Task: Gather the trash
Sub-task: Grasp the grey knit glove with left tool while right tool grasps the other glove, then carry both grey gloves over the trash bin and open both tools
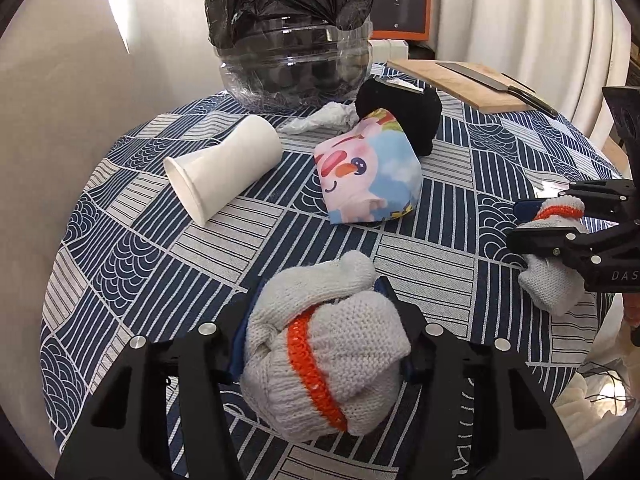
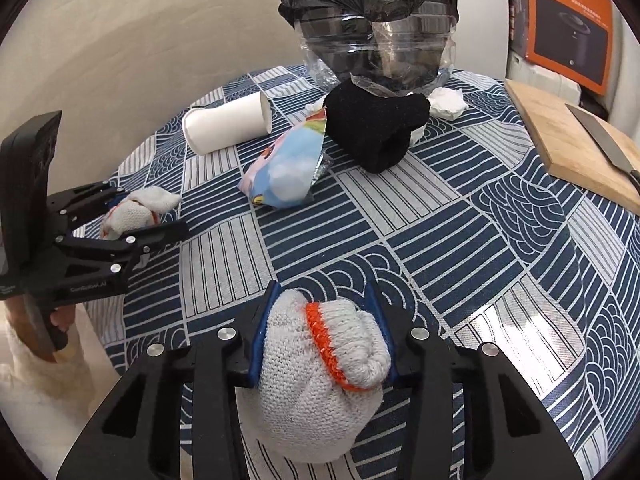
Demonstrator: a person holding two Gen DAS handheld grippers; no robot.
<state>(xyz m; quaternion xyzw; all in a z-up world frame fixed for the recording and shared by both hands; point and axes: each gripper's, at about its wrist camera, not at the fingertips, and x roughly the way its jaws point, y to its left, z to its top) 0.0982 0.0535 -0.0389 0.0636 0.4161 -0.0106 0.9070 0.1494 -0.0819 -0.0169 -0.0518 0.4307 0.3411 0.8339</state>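
Note:
My left gripper [image 1: 320, 292] is shut on a bunched grey knit glove with an orange band [image 1: 328, 344], low over the table's near edge. My right gripper [image 2: 322, 292] is shut on a second grey glove [image 2: 316, 376] of the same kind. Each gripper shows at the side of the other's view, the right gripper [image 1: 516, 224] and the left gripper [image 2: 156, 212]. Farther back lie a tipped white paper cup [image 1: 224, 168], a colourful snack wrapper [image 1: 368, 176], a black sock [image 1: 404, 112] and a crumpled tissue [image 1: 320, 118]. A clear bin lined with a black bag [image 1: 292, 40] stands behind them.
The round table wears a blue-and-white patterned cloth [image 1: 160, 260]. A wooden cutting board [image 2: 560, 136] with a knife [image 2: 604, 140] lies at the back right. An orange box [image 2: 568, 28] stands beyond it, with a pale wall to the left.

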